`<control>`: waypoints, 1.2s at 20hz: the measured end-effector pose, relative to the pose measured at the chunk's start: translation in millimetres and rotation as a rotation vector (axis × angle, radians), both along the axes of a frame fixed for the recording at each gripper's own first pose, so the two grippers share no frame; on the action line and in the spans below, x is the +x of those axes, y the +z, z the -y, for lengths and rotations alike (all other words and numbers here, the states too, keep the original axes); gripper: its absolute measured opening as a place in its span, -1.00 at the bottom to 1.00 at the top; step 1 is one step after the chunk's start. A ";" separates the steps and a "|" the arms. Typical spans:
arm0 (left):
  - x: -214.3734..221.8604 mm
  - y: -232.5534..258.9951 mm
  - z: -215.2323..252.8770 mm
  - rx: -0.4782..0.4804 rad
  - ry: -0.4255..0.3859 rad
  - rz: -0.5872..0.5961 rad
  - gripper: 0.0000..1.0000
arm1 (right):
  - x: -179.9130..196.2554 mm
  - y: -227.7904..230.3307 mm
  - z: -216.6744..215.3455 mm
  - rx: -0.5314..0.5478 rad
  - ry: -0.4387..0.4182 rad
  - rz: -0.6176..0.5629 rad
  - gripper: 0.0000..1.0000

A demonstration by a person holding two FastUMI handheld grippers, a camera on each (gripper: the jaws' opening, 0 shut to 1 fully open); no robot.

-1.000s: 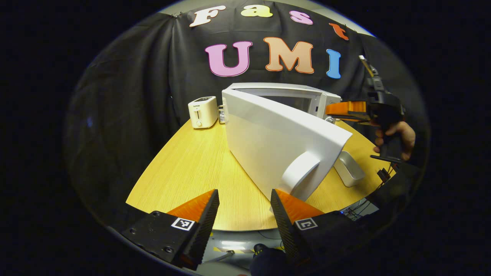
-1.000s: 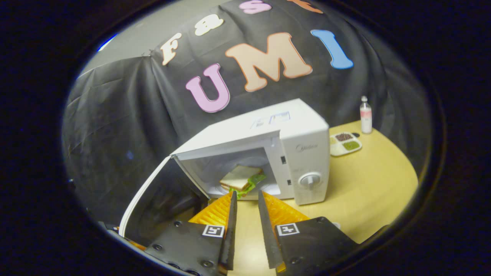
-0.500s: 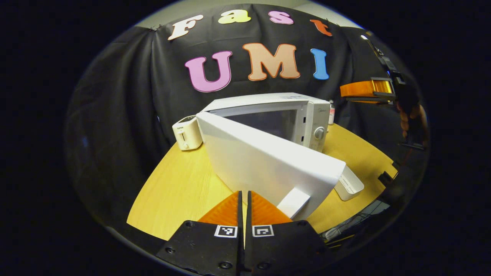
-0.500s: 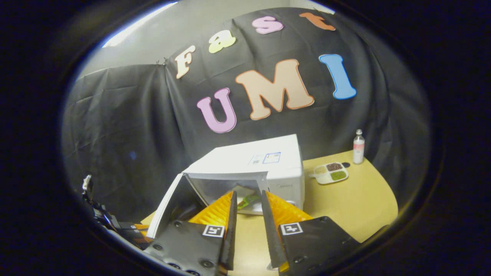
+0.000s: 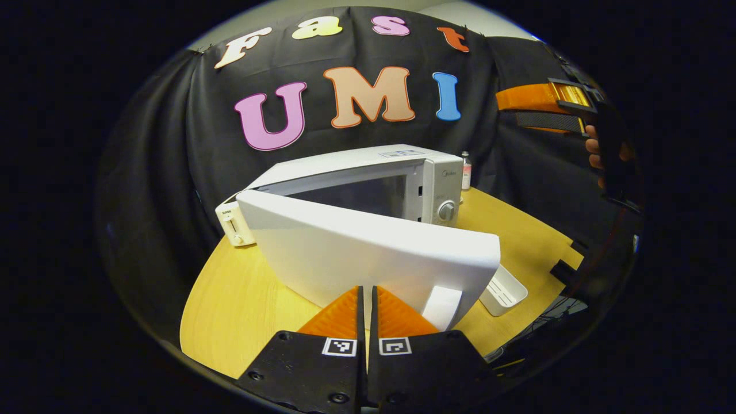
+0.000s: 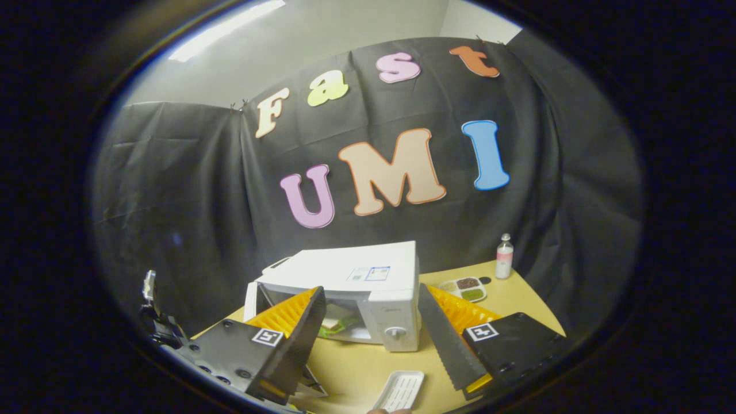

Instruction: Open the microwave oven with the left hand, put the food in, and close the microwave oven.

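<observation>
**Door half swung, food already inside**

Closest in the left gripper view: left hand-held gripper (image 5: 365,302), orange fingers pressed together with nothing between them, tips just at the outer face of the microwave door (image 5: 368,253) beside its handle (image 5: 441,306). Clamped flat like that, probably to serve as a blunt pusher rather than a pincer — no grasp needed to swing a door shut. Whether the tips actually touch the panel: cannot tell.

Just beyond, door standing ajar at an angle, hinged on the side near the toaster (image 5: 233,224), free edge toward the camera. Empty white tray (image 5: 503,290) lying on the surface (image 5: 230,299) by the door's free edge, likely left there once the food came off it.

Farther back, microwave oven (image 5: 397,178) with cavity exposed; sandwich (image 6: 339,318) resting inside, glimpsed in the right gripper view between spread fingers. Food step judged done; closing judged under way.

Right hand-held gripper (image 6: 368,339) raised well above and apart from the oven, fingers wide and empty, presumably kept clear of the door's arc.

Farthest: small bottle (image 6: 504,257) and sectioned dish (image 6: 464,287) near the wall, no part in this.
</observation>
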State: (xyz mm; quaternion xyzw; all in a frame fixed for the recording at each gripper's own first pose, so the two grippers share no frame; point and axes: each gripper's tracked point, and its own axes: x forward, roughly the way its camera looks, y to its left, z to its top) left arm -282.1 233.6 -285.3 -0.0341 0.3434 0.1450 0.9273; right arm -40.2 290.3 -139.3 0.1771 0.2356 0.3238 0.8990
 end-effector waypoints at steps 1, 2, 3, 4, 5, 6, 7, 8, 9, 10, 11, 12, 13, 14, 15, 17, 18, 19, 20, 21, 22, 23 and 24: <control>7.5 -0.8 1.1 0.000 -0.012 0.004 -1.00 | 5.2 4.1 9.5 -0.009 -0.022 0.020 0.80; 15.6 -0.4 0.8 0.007 -0.027 0.008 -1.00 | 9.1 7.5 19.0 -0.018 -0.042 0.036 0.80; 23.9 -0.9 -1.1 0.015 -0.041 0.015 -0.98 | 13.8 8.0 27.4 -0.030 -0.062 0.048 0.97; 31.8 -1.3 -1.9 0.020 -0.054 0.022 -0.98 | 18.4 7.5 37.0 -0.045 -0.086 0.059 0.80; 40.0 -3.4 -2.5 0.023 -0.066 0.027 -1.00 | 22.2 8.7 47.1 -0.057 -0.107 0.066 0.97; 47.1 -4.0 -2.7 0.028 -0.076 0.033 -1.00 | 27.1 17.9 54.9 -0.064 -0.130 0.072 0.97; 54.8 -5.2 -1.8 0.031 -0.092 0.041 -0.98 | 30.8 18.2 65.0 -0.076 -0.156 0.071 0.97; 60.5 -6.2 -1.8 0.032 -0.102 0.042 -1.00 | 34.2 17.9 74.1 -0.089 -0.178 0.068 0.97; 67.5 -8.1 -2.5 0.030 -0.112 0.044 -1.00 | 36.3 20.2 82.6 -0.098 -0.198 0.069 0.79; 74.1 -8.3 -2.9 0.026 -0.120 0.049 -1.00 | 39.4 26.2 90.1 -0.102 -0.219 0.077 0.97; 78.3 -8.4 -2.1 0.020 -0.128 0.054 -1.00 | 41.0 31.7 97.4 -0.106 -0.235 0.087 0.97; 83.8 -8.9 -2.4 0.015 -0.134 0.057 -1.00 | 42.3 34.4 102.1 -0.111 -0.249 0.097 0.97; 89.9 -10.0 -3.8 0.011 -0.137 0.059 -0.99 | 43.3 38.5 107.3 -0.118 -0.260 0.110 0.97; 94.0 -11.4 -5.9 0.008 -0.136 0.059 -1.00 | 44.3 42.1 111.7 -0.126 -0.270 0.124 0.97; 97.5 -13.1 -8.6 0.006 -0.134 0.063 -1.00 | 45.5 45.6 115.6 -0.134 -0.276 0.137 0.97; 105.7 -17.2 -14.3 -0.005 -0.125 0.057 -1.00 | 46.1 48.2 120.4 -0.155 -0.282 0.155 0.97; 111.2 -17.3 -16.5 -0.007 -0.122 0.058 -1.00 | 44.1 45.3 122.1 -0.167 -0.281 0.154 0.97; 117.0 -18.4 -19.2 -0.003 -0.123 0.059 -1.00 | 43.1 44.1 124.4 -0.175 -0.282 0.151 0.97; 121.4 -18.0 -21.6 0.006 -0.126 0.061 -1.00 | 42.3 44.2 125.1 -0.179 -0.283 0.153 0.80; 124.2 -18.8 -22.1 0.012 -0.129 0.061 -1.00 | 42.8 45.5 126.9 -0.186 -0.285 0.156 0.80; 127.7 -21.2 -22.8 0.012 -0.129 0.052 -1.00 | 42.6 44.7 127.8 -0.192 -0.286 0.160 0.80; 132.1 -22.8 -23.2 0.007 -0.129 0.048 -1.00 | 42.2 44.0 128.5 -0.199 -0.285 0.164 0.80; 135.3 -24.2 -22.6 0.004 -0.127 0.050 -1.00 | 42.0 42.5 129.0 -0.205 -0.284 0.167 0.80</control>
